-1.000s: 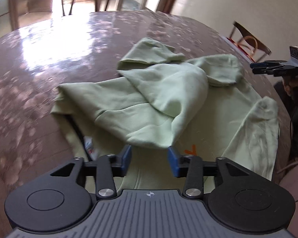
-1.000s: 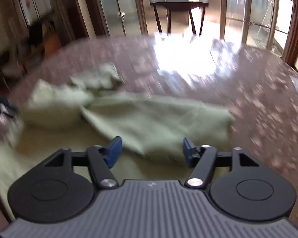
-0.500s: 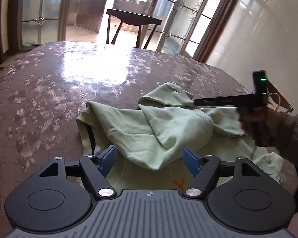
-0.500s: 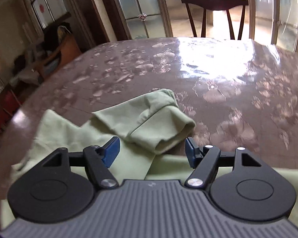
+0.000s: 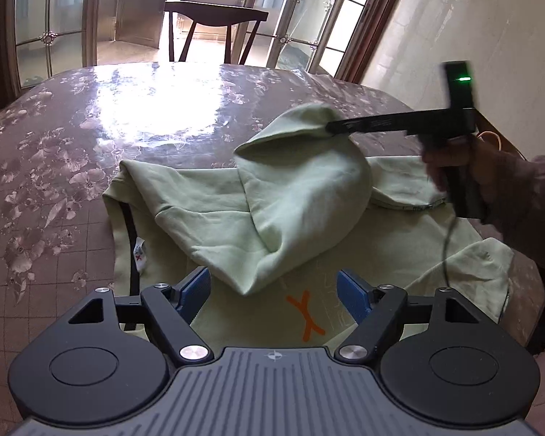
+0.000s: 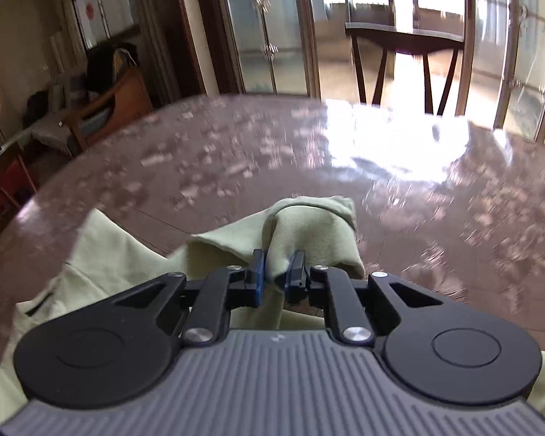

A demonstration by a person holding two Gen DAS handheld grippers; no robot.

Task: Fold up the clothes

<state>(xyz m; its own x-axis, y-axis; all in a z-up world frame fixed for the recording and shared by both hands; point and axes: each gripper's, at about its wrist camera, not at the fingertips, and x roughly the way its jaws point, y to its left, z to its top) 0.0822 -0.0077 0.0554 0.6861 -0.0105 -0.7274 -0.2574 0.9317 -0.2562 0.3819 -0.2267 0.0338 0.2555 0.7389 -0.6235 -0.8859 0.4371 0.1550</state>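
A pale green garment (image 5: 290,200) lies crumpled on a round table (image 5: 72,145) covered with a glossy brown floral cloth, spread over the near right part of the tabletop. Its body lies flat toward the camera in the left wrist view, showing an orange mark (image 5: 307,314) on the chest and a small white label (image 5: 138,254) beside a dark neck band at the left. The left gripper (image 5: 274,296) hovers just above the near edge of the garment with its blue pads (image 5: 196,290) spread wide and nothing pressed between them; the fabric lies below and beyond the fingertips. The right gripper (image 6: 276,276) has its jaws closing on a bunched end of the green cloth, and the right wrist view shows the fabric pinched between the two narrow pads (image 6: 258,272) and bulging up just past them. From the left wrist view the same gripper (image 5: 330,127) reaches in from the right, held by a hand (image 5: 457,160) in a dark sleeve, and the pinched cloth is lifted off the table into a peak, with the rest draping down onto the garment's body. The lifted part looks like a sleeve or hood, though the folds make it hard to tell which. Beyond the table stand glazed doors (image 5: 54,29) and a dark wooden side table (image 5: 214,18) in bright light.
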